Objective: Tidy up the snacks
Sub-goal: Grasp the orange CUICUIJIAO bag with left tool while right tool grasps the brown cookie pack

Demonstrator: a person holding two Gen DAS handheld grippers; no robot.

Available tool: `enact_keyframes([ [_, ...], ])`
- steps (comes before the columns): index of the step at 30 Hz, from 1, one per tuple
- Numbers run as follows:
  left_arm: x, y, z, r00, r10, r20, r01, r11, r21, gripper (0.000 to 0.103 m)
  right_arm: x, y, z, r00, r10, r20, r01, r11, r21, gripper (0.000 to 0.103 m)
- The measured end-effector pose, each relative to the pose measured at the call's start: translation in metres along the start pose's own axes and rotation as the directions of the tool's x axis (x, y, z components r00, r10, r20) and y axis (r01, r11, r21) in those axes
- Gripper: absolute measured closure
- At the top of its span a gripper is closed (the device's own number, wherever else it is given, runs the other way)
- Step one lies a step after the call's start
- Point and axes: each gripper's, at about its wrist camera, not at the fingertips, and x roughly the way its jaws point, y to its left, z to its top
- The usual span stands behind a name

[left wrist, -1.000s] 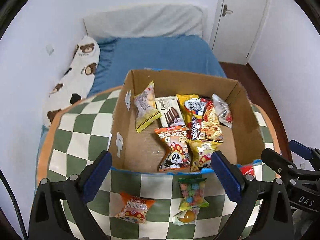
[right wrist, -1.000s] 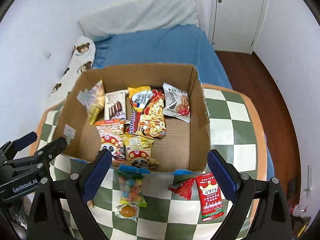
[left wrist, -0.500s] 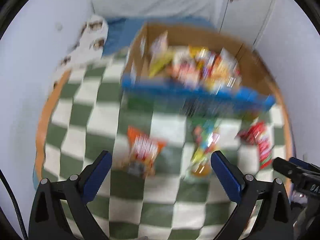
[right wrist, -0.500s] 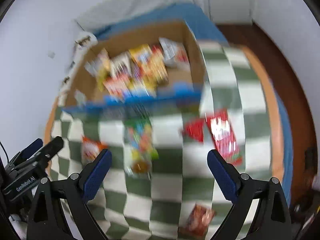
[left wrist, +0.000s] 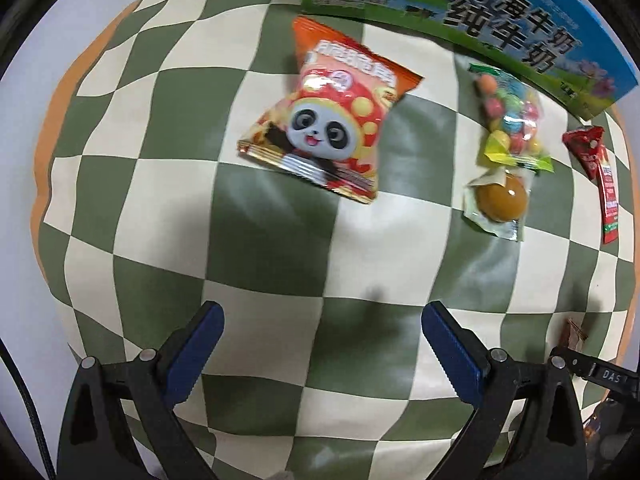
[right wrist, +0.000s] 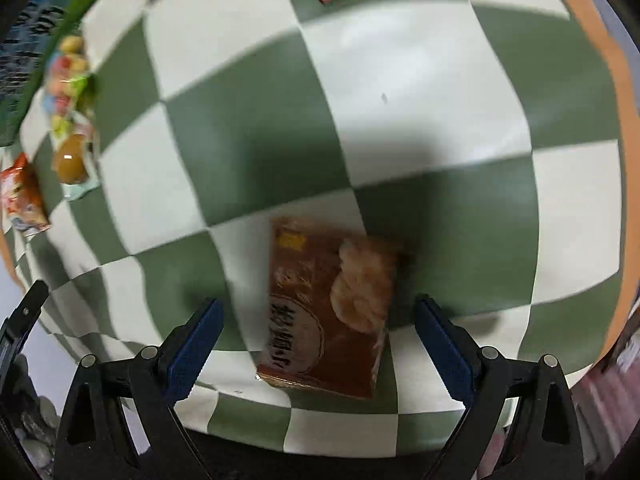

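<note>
A table covered in a green-and-cream check is seen from both wrist views. In the left wrist view, the left gripper is held above bare cloth, its fingers spread wide with nothing between them. Ahead of it, listed left to right, are a panda snack packet, a bag of coloured candies with a jelly cup touching its near end, and a red sachet, all lying just before the printed box wall. In the right wrist view, the right gripper is set with fingers wide apart, and a brown snack packet is found flat on the table between them, untouched.
</note>
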Motion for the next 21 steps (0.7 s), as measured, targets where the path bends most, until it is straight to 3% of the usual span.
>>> enact_keyframes([
  [2,-0.006,0.003,0.005,1.0,0.004,0.02,-0.004,1.0,0.0,0.002,0.005,0.003,-0.001,1.0,-0.028,0.013,0.029,1.0,-0.008,0.007],
  [6,-0.026,0.002,0.025,0.994,0.023,0.106,-0.026,0.999,0.033,0.002,0.0,0.026,-0.001,0.992,-0.079,0.096,0.09,0.99,-0.111,0.045],
  [10,-0.03,-0.008,0.051,0.988,0.04,0.147,-0.053,0.995,0.088,0.002,-0.008,0.053,0.005,0.987,-0.056,0.152,0.086,0.976,-0.201,0.045],
  [17,-0.005,-0.039,0.095,0.995,0.052,0.086,-0.069,0.977,0.204,0.004,-0.025,0.093,0.03,0.978,-0.002,0.21,0.064,0.956,-0.285,0.045],
  [18,0.0,-0.042,0.099,0.997,0.037,0.074,-0.052,0.976,0.212,0.008,-0.025,0.095,0.033,0.981,0.009,0.193,0.049,0.956,-0.291,0.045],
  [21,0.015,-0.041,0.105,1.0,-0.001,0.017,-0.002,0.982,0.187,0.047,-0.021,0.1,0.047,0.99,-0.01,0.144,0.052,0.954,-0.294,0.038],
])
